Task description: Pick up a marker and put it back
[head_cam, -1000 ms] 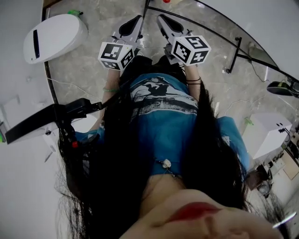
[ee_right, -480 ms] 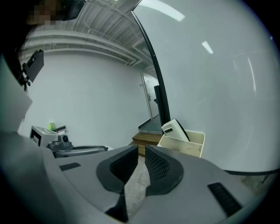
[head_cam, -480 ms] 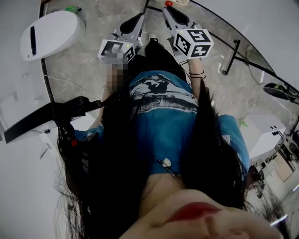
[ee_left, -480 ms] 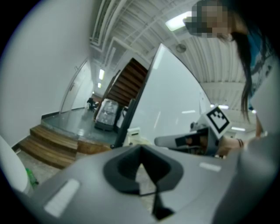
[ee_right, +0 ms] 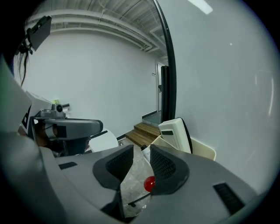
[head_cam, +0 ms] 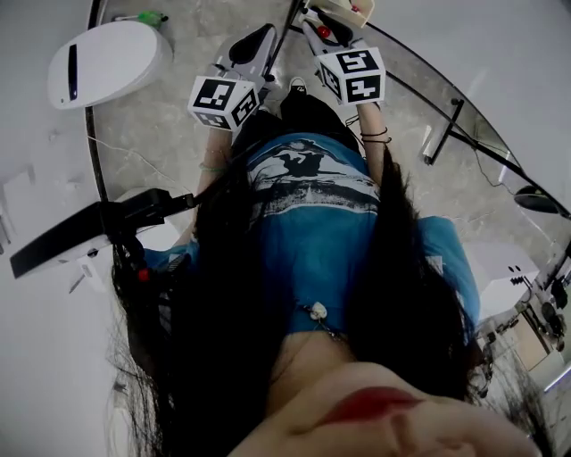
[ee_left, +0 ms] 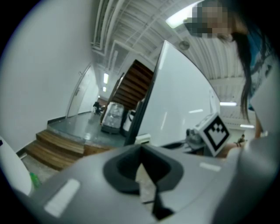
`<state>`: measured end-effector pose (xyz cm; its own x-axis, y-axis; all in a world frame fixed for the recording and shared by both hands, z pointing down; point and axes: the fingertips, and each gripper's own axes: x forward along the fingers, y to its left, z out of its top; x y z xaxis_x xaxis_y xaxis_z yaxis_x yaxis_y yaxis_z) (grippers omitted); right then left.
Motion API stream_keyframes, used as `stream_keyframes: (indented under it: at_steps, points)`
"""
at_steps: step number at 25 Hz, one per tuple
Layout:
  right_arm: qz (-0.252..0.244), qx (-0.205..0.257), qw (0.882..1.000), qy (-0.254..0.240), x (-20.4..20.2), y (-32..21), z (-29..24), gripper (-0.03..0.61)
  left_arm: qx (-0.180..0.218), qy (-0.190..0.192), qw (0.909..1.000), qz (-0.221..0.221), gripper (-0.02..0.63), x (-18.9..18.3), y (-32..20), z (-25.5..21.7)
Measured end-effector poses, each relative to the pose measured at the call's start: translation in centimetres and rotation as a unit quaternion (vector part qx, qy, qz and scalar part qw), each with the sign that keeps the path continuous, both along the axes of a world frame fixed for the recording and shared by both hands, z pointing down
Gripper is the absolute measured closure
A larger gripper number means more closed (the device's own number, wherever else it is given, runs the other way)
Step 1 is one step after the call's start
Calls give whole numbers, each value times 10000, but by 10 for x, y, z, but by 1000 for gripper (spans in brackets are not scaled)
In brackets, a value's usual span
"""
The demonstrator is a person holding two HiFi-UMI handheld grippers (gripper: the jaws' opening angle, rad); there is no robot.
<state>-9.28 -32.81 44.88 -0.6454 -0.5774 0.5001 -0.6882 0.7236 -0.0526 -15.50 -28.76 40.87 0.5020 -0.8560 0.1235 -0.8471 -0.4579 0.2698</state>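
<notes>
No marker shows plainly in any view. My left gripper (head_cam: 253, 43) (ee_left: 140, 152) is held out in front of the person's blue shirt (head_cam: 312, 223), its jaws closed tip to tip on nothing. My right gripper (head_cam: 312, 20) (ee_right: 141, 151) is a little farther out, with its jaws a narrow gap apart and empty. Through that gap a small red thing (ee_right: 149, 183) shows against the marbled floor; it also sits just beside the gripper in the head view (head_cam: 324, 31). A small green object (head_cam: 152, 16) lies far left by the glass edge.
A cream holder with a white flat device (ee_right: 176, 131) stands just beyond the right gripper. A white rounded unit (head_cam: 107, 61) is at the upper left. The black-rimmed glass panel (head_cam: 446, 98) curves past on the right. A black arm (head_cam: 89, 228) juts in at left.
Both grippers have moved farther out from the body. The right one has gone up toward the cream holder, so the red thing now sits beside its jaws.
</notes>
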Motion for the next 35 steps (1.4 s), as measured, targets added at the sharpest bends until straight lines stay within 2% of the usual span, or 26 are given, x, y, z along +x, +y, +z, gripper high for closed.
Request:
stream_keyframes:
  at_steps: [7,16,22,25,29,35]
  points:
    - [-328,78,9968,729,-14,-9,18,460,-12,-32,9999,-133,614,-7,-8,-1]
    - [-343,53,9846,1711,-11,-12,36,462,-45,-41,9999,-148,614,-7,-8,1]
    - [-196,64,9901,1389,-5,-15,30,465,-91,-31,9999,-100,614,-4,-7,4]
    - [-94,240,9918,1251,-2,-14,21,470,-79,-23,10000,-43,614,-1,-6,4]
    - [243,581,9938,920,8,-21,0,488,-41,-26,10000,60,614,5,-7,2]
    - [770,608,9948,272,28,-23,-25,500,-27,-30,9998,181,614,8,-3,3]
